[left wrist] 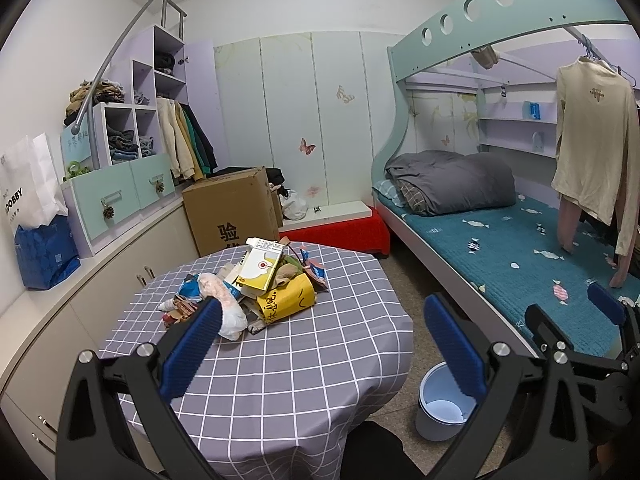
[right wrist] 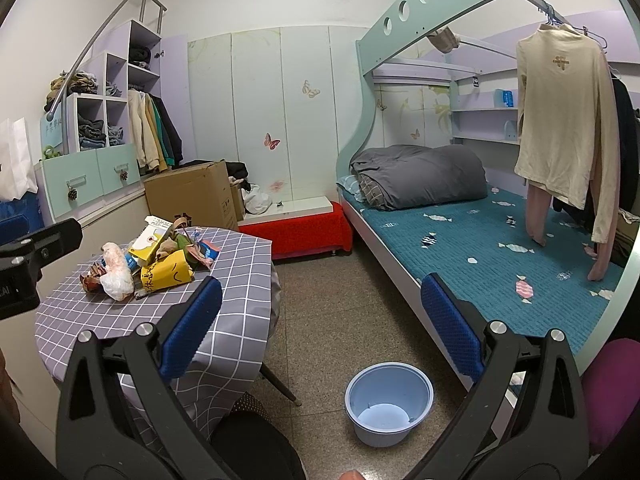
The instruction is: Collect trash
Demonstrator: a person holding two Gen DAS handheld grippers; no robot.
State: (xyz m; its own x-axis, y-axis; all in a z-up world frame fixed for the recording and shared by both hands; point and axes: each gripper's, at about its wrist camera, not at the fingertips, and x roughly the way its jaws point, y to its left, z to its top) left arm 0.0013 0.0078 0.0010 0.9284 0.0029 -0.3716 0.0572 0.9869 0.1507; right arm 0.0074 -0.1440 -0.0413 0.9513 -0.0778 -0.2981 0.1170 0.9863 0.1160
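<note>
My left gripper (left wrist: 322, 344) and right gripper (right wrist: 320, 326) both gape wide, holding nothing. The trash pile (left wrist: 256, 284) sits mid-table (left wrist: 280, 380), at eleven o'clock from my left fingers, stretched left-right; its lower scraps are buried. The bin (right wrist: 389, 404) stands upright on the floor, mouth up.

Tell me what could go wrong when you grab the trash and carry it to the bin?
The heap of wrappers and cartons on the grey checked tablecloth is loosely stacked, so pulling one piece might topple others. The round light-blue plastic bin stands on the floor apart from the table, so light scraps could miss it. The crumpled white plastic bag may slip from the open left gripper.
</note>
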